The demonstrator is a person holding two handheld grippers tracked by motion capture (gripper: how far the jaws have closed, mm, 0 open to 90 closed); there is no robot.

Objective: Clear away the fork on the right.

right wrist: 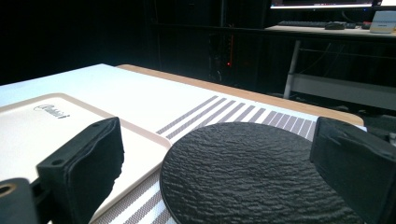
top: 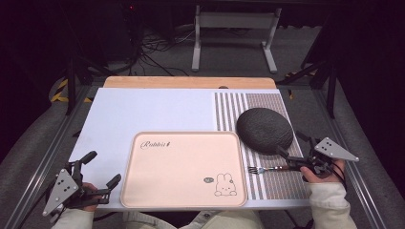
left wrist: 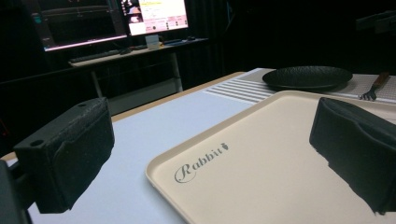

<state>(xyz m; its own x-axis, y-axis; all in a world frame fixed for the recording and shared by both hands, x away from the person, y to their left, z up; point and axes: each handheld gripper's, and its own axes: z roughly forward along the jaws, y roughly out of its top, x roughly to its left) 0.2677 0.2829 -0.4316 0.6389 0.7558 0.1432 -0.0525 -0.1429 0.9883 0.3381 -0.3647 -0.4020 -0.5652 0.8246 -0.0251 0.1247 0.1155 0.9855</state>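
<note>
The counter (top: pixel 143 109) is white, with a striped mat (top: pixel 267 102) covering its right part. A cream tray (top: pixel 184 167) sits at the near middle, bare inside, its near edge close to the counter's near edge. On the mat, just right of the tray's far right corner, lies a dark textured plate (top: pixel 264 130), also bare. A fork (top: pixel 265 169) lies on the mat near the plate's near edge, just right of the tray; its long axis runs left to right, tines pointing left toward the tray, handle pointing right.

The right tool (top: pixel 300 151) hovers at the plate's near right rim, jaws wide with the plate between them in the right gripper view, gripping nothing. The left tool (top: pixel 101 168) waits at the counter's near left corner beside the tray, jaws also wide, holding nothing.

By my reading, the work has barely begun: nothing is on the tray yet, and plate and fork both remain to be moved.
</note>
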